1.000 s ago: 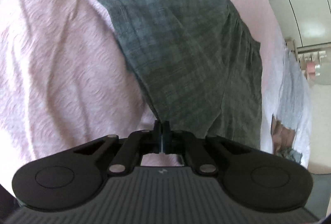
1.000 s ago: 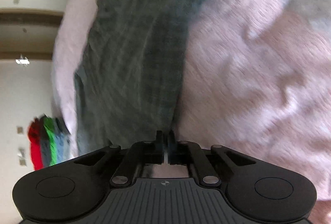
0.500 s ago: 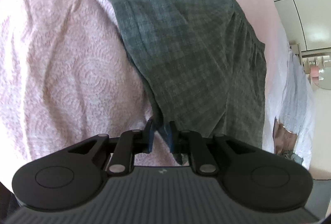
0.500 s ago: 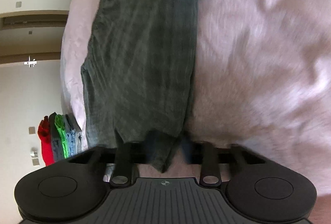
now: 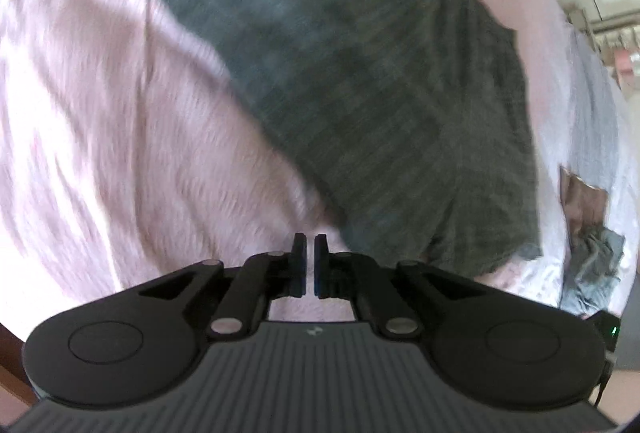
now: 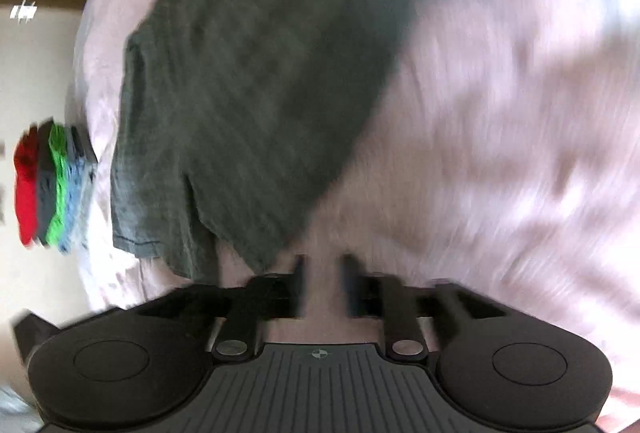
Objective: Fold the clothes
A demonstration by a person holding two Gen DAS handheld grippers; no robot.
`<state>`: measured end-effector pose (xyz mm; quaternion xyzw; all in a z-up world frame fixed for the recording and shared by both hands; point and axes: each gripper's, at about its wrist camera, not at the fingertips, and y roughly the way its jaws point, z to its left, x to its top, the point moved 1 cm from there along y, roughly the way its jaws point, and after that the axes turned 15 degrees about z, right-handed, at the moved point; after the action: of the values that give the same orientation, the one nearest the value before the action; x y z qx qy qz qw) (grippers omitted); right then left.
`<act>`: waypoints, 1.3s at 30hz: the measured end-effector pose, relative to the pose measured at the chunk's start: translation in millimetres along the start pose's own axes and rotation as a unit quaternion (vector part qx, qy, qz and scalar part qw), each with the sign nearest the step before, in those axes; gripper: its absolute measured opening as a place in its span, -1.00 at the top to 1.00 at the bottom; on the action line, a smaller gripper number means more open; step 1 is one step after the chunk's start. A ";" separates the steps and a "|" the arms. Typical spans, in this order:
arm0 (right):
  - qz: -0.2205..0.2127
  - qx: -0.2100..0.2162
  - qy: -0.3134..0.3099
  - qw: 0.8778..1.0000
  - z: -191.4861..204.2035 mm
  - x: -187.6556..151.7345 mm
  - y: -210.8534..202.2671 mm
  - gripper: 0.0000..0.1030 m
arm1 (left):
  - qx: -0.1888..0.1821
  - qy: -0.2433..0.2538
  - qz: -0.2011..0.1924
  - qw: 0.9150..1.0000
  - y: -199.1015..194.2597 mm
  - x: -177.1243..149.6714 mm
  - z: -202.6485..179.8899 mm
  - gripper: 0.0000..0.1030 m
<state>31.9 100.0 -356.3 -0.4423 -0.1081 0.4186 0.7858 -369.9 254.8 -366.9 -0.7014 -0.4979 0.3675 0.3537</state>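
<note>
Lying flat on a fuzzy pink blanket (image 5: 120, 137), the grey checked shirt (image 5: 380, 93) is loose; left tool (image 5: 310, 249) nearly closed, empty, right tool (image 6: 322, 273) parted, empty.

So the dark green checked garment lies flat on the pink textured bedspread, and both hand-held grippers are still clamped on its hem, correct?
Not quite. The dark green checked garment does lie on the pink textured bedspread, but neither hand-held gripper holds it: the left one is shut on nothing in the left wrist view, and the right one is open.
</note>
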 end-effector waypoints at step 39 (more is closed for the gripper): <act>-0.179 -0.071 -0.223 0.956 62.0 305.8 13.7 0.19 | 0.131 0.386 -0.124 0.905 52.1 323.4 -123.2 0.76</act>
<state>182.2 371.5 -392.0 -0.3655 -0.3873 0.3506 0.7704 -164.5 535.5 -405.6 -0.6685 -0.3528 0.0826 0.6495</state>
